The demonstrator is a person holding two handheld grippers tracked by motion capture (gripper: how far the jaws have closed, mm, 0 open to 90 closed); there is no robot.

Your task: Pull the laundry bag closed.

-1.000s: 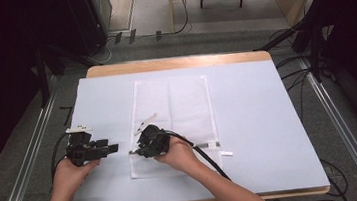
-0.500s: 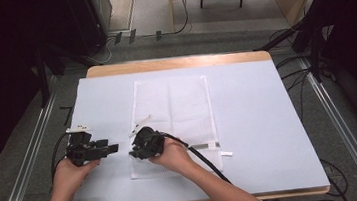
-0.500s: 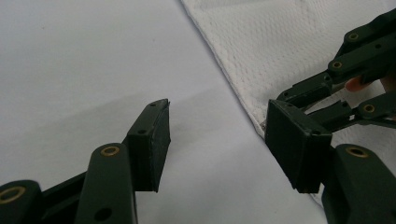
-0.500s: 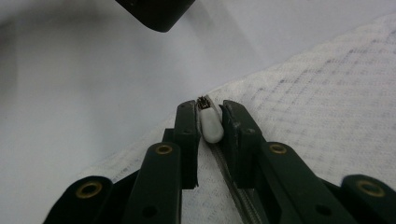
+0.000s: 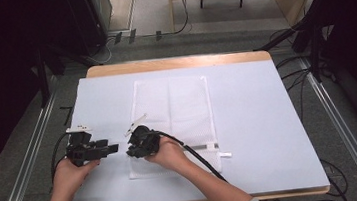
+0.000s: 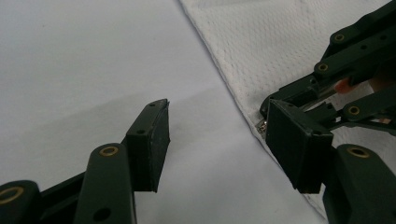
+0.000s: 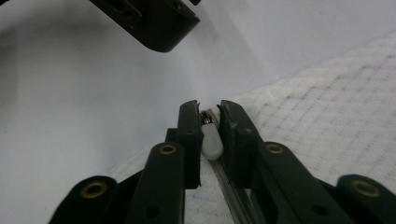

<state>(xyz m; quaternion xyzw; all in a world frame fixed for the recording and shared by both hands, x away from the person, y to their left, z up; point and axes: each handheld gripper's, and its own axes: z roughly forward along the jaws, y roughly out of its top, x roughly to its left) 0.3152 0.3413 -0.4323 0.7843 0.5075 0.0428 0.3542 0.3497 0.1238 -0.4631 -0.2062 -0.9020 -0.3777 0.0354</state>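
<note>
A white mesh bag lies flat on the table's white cover, with its zipper along the near end. My right gripper sits at the bag's near-left corner. Its jaws have just been closing and now pinch the white zipper pull between the pads of the right gripper. My left gripper rests just left of the bag, pointing right at that corner. The left gripper stands open over bare cover with nothing between its pads. The right gripper's tips and the bag's edge show beyond it.
The white cover spreads wide to the right of the bag. A small white tab sticks out at the zipper's right end. The right gripper's black cable trails back across the bag toward the table's front edge.
My right gripper has edged left along the bag's near end to its corner, and its jaws have narrowed onto the zipper pull. The left hand has stayed put.
</note>
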